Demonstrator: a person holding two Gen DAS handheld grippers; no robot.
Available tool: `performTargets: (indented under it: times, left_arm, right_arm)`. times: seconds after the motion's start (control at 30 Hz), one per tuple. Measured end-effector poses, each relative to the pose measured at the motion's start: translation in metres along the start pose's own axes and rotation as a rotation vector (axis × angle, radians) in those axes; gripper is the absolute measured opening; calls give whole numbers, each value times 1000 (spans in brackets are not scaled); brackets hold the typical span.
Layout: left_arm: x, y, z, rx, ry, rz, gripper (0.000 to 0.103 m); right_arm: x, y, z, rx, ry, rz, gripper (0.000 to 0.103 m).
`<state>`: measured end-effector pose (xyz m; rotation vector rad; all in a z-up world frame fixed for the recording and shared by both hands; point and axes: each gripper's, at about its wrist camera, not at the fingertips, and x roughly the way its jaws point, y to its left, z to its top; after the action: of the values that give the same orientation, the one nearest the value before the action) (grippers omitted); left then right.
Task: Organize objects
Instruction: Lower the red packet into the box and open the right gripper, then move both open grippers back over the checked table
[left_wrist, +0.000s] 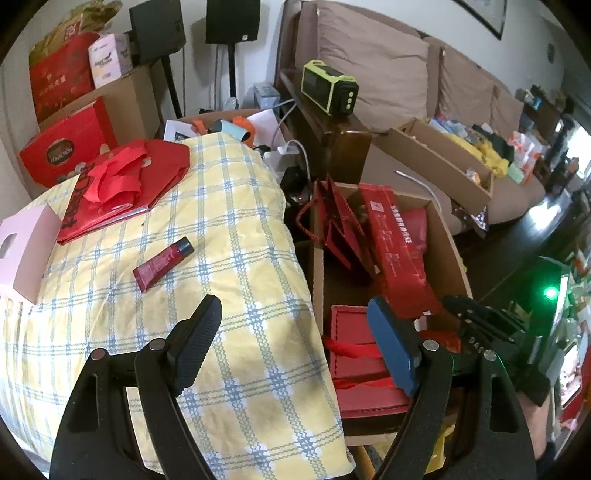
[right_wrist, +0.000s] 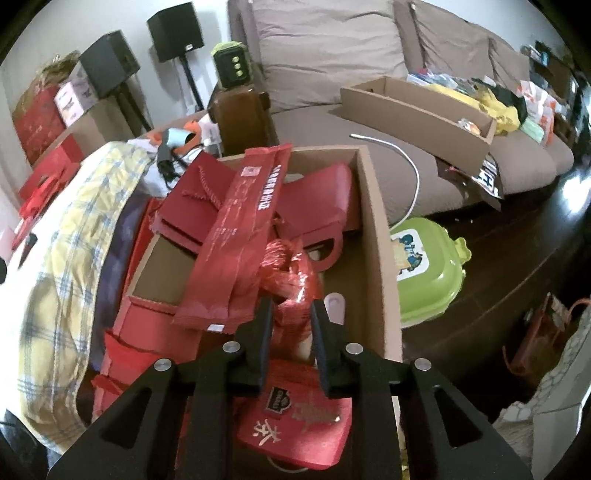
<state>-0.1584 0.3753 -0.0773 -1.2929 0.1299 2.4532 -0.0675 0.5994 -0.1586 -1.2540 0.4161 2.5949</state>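
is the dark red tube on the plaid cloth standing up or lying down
Lying down. The dark red tube rests flat on its side on the plaid cloth, black cap pointing toward the cardboard box.

**Red things, boxed and unboxed**

My cardboard box (right_wrist: 373, 221) stands open, heaped with red gift bags (right_wrist: 317, 192), a long flat red packet (right_wrist: 240, 229) lying slantwise across them, and a crinkled red foil bundle (right_wrist: 291, 273). On the checked cloth (left_wrist: 221, 229) beside it lies my dark red tube (left_wrist: 162, 264), flat, cap pointing away.
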Motion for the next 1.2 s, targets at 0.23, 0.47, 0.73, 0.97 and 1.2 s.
performTargets:
  times: [0.23,0.47,0.73,0.97,1.2]
  left_arm:
    - [-1,9,3,-26,-3,4,79]
    - [2,22,5,-69,11,14,79]
    - [-1,42,10,-120,5,13,79]
    - [-7,89,18,-207,-5,46,79]
    - [-41,181,25,-386,-136,219,79]
  right_arm:
    - [-11,-27,5,145,-38,83,25]
    - [-22,-32,9,179,-75,128,47]
    - [-20,-29,8,171,-64,107,49]
    - [-20,-15,4,83,-68,39,55]
    - [-40,8,-4,-4,-176,-47,75]
